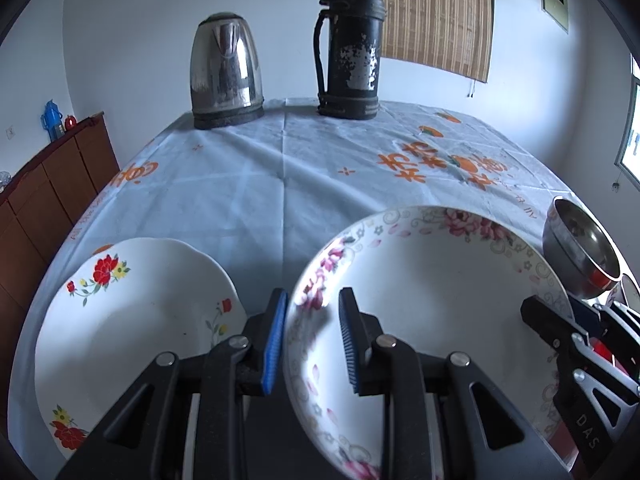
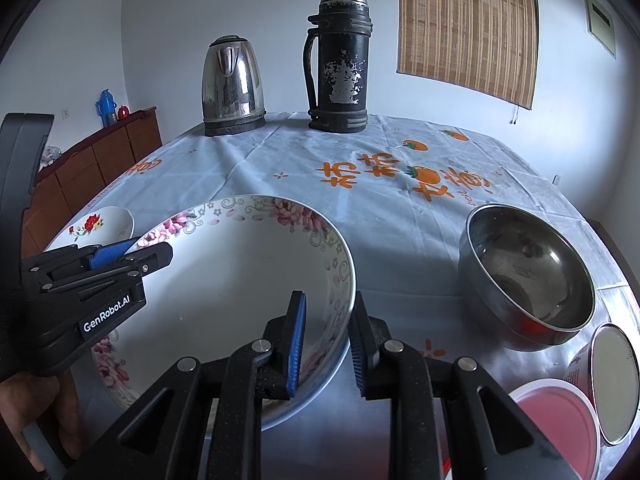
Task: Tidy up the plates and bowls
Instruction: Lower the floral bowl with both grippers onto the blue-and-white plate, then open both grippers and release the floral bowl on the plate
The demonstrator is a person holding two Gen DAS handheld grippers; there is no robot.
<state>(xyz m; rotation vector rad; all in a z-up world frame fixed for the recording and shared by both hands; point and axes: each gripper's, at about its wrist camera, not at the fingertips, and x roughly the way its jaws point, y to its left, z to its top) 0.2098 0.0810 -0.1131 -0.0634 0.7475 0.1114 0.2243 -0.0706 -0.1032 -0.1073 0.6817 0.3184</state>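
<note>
Two handheld grippers meet at one large pink-flowered plate (image 1: 432, 280) on a table (image 1: 280, 184) covered by a pale blue cloth. Judging by the task, the step in hand is taking hold of this plate from both sides, probably to lift it and stack it with the other dishes.

The left gripper (image 1: 312, 340) straddles the plate's left rim: one blue-padded finger lies outside the edge, the other inside over the white well. The jaws are parted with clear space around the rim — not yet pinching. The right gripper (image 2: 326, 344) does the same at the plate's right rim (image 2: 348, 280), one finger inside, one outside, also parted and apparently not touching.

Left of the pink-flowered plate sits a white plate with red flowers (image 1: 132, 312), just beside it. To its right stands a steel bowl (image 2: 528, 272), and nearer the camera than the bowl, two paper cups (image 2: 560, 412) with red sides, tipped over. Beyond the plate, at the table's far edge, stand a steel kettle (image 1: 226, 72) and a worn black flask (image 1: 350, 44)

The next move likely calls for both grippers to squeeze onto the rim evenly, then rise together — a glazed rim may slip if one side closes early
</note>
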